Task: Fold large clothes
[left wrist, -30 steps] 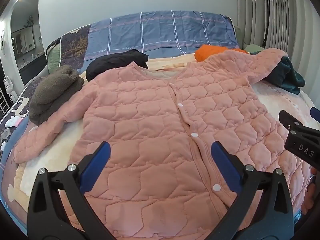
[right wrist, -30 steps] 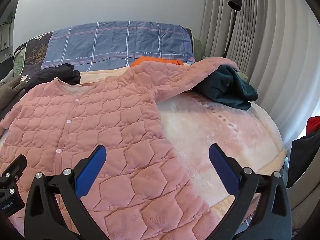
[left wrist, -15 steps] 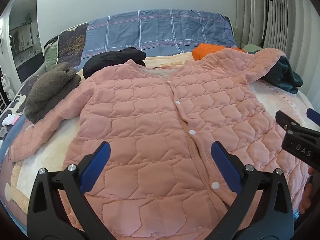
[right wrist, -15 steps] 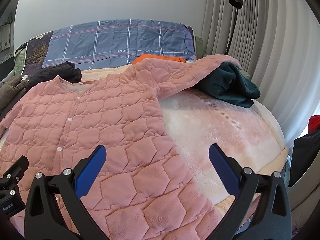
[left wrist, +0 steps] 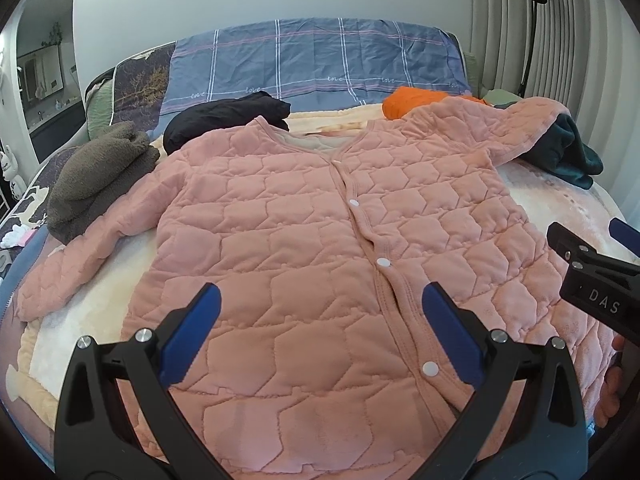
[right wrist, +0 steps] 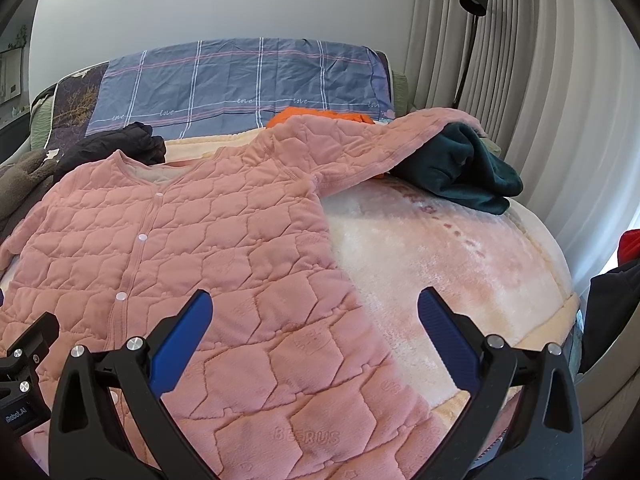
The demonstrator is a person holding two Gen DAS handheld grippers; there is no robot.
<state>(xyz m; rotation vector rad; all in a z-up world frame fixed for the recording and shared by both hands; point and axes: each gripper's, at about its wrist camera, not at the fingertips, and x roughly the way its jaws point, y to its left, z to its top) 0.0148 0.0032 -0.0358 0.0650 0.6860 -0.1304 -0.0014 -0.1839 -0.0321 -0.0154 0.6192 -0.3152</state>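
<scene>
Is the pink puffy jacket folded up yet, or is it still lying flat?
Spread flat, not folded. The pink quilted jacket lies front up on the bed, buttoned, both sleeves stretched outward.

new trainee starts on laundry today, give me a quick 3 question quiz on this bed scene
1. True or false: the pink quilted jacket lies buttoned, front up, on the bed.
2. What does the jacket's far sleeve rest on? A) grey fleece B) dark teal garment C) lamp
3. Fill in: both the left gripper and the right gripper are ____ and hold nothing.

Key: 1 true; 2 B, the dark teal garment; 3 open.
</scene>
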